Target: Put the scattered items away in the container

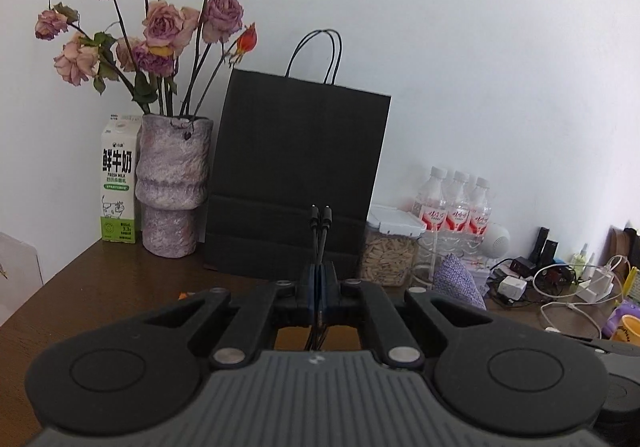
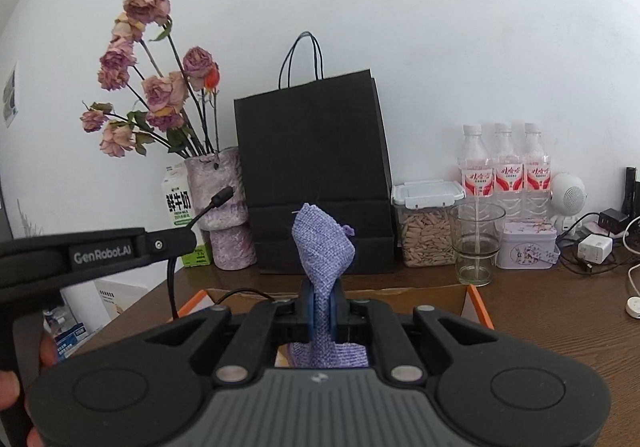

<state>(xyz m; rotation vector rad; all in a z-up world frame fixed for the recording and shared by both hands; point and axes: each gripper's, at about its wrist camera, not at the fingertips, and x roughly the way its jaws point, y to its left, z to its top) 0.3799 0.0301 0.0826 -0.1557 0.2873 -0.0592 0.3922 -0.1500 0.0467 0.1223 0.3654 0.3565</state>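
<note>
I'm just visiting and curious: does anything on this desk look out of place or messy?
Yes. The roses in the vase are dried and drooping. Chargers and cables lie tangled at the desk's right end. Each gripper holds a stray item: the left gripper a black cable, the right gripper a purple cloth.

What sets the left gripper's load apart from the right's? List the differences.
The left gripper pinches a thin black cable, two plug ends poking up; the right gripper clamps a purple woven pouch. The cable is slim and stiff, the pouch wide and soft. Both grippers are shut, loads pointing up.
</note>
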